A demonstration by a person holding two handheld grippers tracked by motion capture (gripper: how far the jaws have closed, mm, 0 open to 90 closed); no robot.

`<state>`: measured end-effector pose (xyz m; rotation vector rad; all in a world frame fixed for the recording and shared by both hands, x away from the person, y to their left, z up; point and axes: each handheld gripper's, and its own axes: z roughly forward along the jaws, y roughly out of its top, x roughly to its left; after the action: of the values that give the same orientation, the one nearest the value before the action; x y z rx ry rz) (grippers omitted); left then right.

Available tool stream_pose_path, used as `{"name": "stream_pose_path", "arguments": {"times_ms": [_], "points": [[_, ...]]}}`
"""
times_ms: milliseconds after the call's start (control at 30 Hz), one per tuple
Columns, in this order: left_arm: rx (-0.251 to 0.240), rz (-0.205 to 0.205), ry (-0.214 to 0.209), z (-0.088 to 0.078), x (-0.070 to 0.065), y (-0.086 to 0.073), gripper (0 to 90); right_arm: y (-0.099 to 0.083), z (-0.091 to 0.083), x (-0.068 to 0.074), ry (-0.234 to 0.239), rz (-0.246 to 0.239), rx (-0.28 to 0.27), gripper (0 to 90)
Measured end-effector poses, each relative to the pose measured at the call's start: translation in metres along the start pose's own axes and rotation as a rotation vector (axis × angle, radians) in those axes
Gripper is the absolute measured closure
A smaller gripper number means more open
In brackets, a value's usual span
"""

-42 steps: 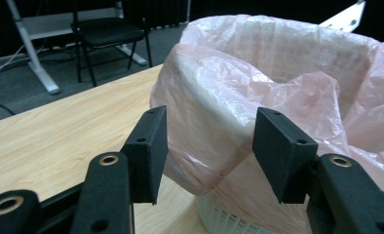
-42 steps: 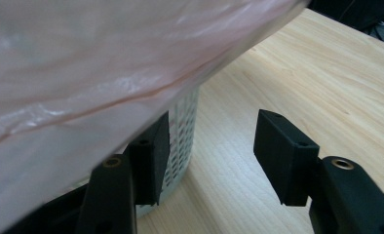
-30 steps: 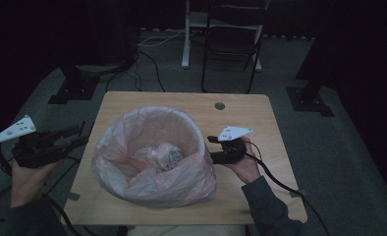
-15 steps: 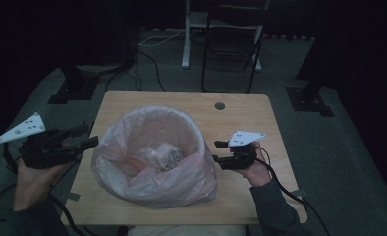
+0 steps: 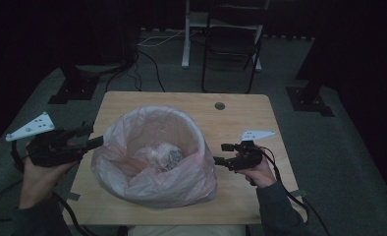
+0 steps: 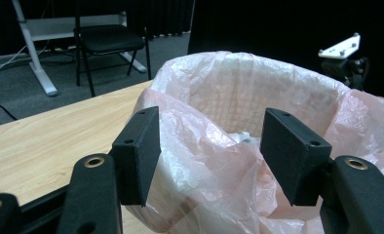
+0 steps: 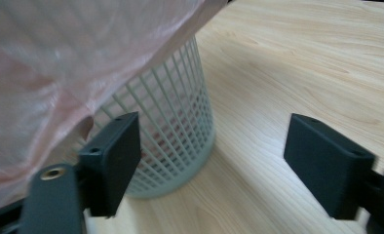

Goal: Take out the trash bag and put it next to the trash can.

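My left claw (image 5: 94, 136) and right claw (image 5: 220, 154), both just opened wide and empty, flank the thin pink plastic liner (image 5: 154, 169) draped over the grey mesh bin (image 7: 173, 146) mid-worktop. It looks light, soft and slippery; I'd pinch its folded rim.

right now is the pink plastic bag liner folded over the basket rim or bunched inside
Folded over: the thin pink plastic bag liner drapes outside the grey mesh wire basket, its mouth spread open around the rim.

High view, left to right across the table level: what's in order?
left gripper → pink bag over the bin, crumpled waste inside → right gripper, jaws just opened, nothing between them → bare table edge.
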<state>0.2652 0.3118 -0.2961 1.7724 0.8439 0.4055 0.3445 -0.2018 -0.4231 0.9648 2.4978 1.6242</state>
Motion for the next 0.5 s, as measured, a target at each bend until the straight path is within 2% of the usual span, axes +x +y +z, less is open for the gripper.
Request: {"name": "stream_pose_path", "arguments": {"times_ms": [67,200,300,367,433,500], "points": [[-0.005,-0.006,0.002,-0.002,0.001,0.000,40.2,0.000,0.001,0.004,-0.005,-0.029,0.020,19.6],[-0.021,-0.027,-0.010,-0.006,0.004,0.000,40.3,0.000,-0.001,0.009,-0.050,-0.061,0.023,19.3],[-0.020,-0.041,0.002,-0.009,0.006,0.000,40.3,-0.005,-0.004,0.023,-0.090,-0.133,0.053,19.2],[-0.025,-0.042,0.002,-0.010,0.005,0.000,40.3,-0.009,-0.004,0.030,-0.096,-0.170,0.061,19.2],[-0.021,-0.035,-0.001,-0.010,0.004,0.001,40.3,-0.014,-0.002,0.040,-0.111,-0.229,0.078,18.8],[-0.018,-0.032,-0.001,-0.008,0.003,0.001,40.3,-0.016,0.000,0.051,-0.147,-0.310,0.079,16.6]]}}
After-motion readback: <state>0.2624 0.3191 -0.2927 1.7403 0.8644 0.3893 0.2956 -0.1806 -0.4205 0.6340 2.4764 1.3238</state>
